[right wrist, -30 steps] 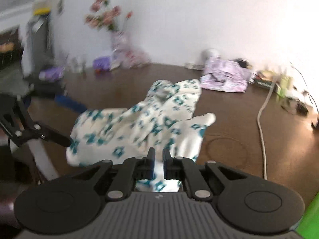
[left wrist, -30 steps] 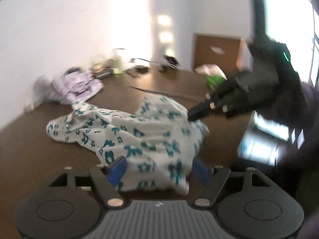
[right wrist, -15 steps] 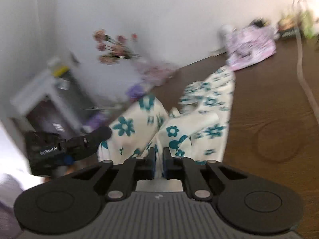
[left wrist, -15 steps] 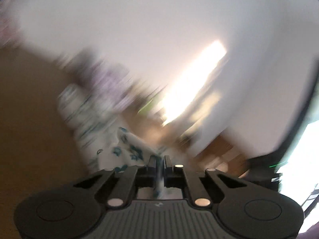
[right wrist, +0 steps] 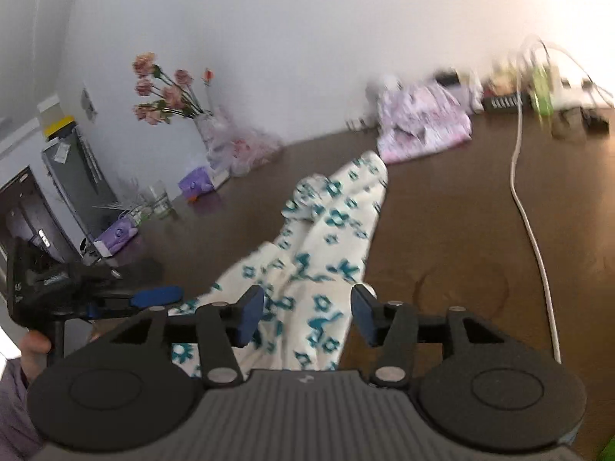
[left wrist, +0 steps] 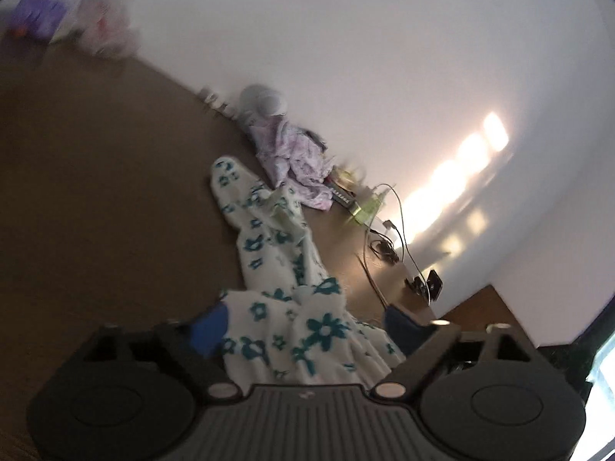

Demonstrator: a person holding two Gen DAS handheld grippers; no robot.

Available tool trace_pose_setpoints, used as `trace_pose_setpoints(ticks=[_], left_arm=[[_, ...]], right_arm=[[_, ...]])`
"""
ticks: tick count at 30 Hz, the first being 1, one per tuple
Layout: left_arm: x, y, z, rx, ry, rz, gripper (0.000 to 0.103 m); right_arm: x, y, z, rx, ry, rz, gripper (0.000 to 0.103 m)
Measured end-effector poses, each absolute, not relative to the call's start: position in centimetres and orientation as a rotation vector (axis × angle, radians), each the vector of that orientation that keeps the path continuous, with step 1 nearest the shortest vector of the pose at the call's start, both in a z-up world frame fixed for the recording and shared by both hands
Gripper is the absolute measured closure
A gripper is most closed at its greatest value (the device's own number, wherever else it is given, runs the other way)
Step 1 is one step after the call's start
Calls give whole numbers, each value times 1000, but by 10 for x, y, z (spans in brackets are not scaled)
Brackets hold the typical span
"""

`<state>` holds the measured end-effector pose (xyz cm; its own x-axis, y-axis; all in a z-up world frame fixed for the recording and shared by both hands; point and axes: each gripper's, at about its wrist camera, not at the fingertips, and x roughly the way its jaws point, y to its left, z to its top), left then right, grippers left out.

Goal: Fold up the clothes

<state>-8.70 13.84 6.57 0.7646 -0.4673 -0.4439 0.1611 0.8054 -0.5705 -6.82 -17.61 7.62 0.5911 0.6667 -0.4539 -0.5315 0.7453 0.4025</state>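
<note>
Opening from a shut pinch, both tongs (left wrist: 305,326) (right wrist: 307,313) now straddle the floral garment (right wrist: 326,238) unpressed

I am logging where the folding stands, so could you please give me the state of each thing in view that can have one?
Floral garment: stretched long on the table, not yet folded.
Left gripper: jaws opening, cloth between them, pads not pressing.
Right gripper: jaws opening, cloth between them, pads apart from it.
Purple garment: crumpled heap by the wall.
White cable: lying loose across the table.
Flowers: upright in a vase.
</note>
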Motion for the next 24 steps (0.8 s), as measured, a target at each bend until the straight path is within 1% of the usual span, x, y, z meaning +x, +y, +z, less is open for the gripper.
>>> trace_pose_setpoints(ticks=[2,3,5,6,7,8,10,12,16,18,20,22,24], left_arm=[[-80,120,70,-439,676,-328,15],[-78,111,71,-391,692,-312,19],[-73,94,74,-296,723,-281,48],[-78,93,72,-278,735,-275,76],[-81,93,72,-283,723,-291,87],[-83,94,73,-291,707,-310,88],[-89,92,75,-294,663,-344,93],[-92,94,79,-343,617,-413,93],[-61,125,44,-707,682,-517,95],[-51,140,23,-793,728,-466,95],[-52,141,18,-742,748,-400,94],[-57,138,21,-678,721,-371,88],[-61,133,24,-618,694,-346,87]], right_arm=[[-69,-169,77,202,616,713,52],[-70,-163,73,179,627,715,52],[-72,-152,67,139,644,718,53],[-74,-150,65,136,648,722,54],[-76,-148,63,137,653,728,55],[-77,-148,61,140,656,730,55],[-79,-148,58,149,660,733,55],[-80,-150,56,162,666,740,55],[-78,-154,54,185,679,750,56],[-78,-156,55,189,683,742,56],[-79,-160,60,184,672,716,56],[-82,-164,71,168,622,674,56],[-83,-167,81,152,572,642,56]])
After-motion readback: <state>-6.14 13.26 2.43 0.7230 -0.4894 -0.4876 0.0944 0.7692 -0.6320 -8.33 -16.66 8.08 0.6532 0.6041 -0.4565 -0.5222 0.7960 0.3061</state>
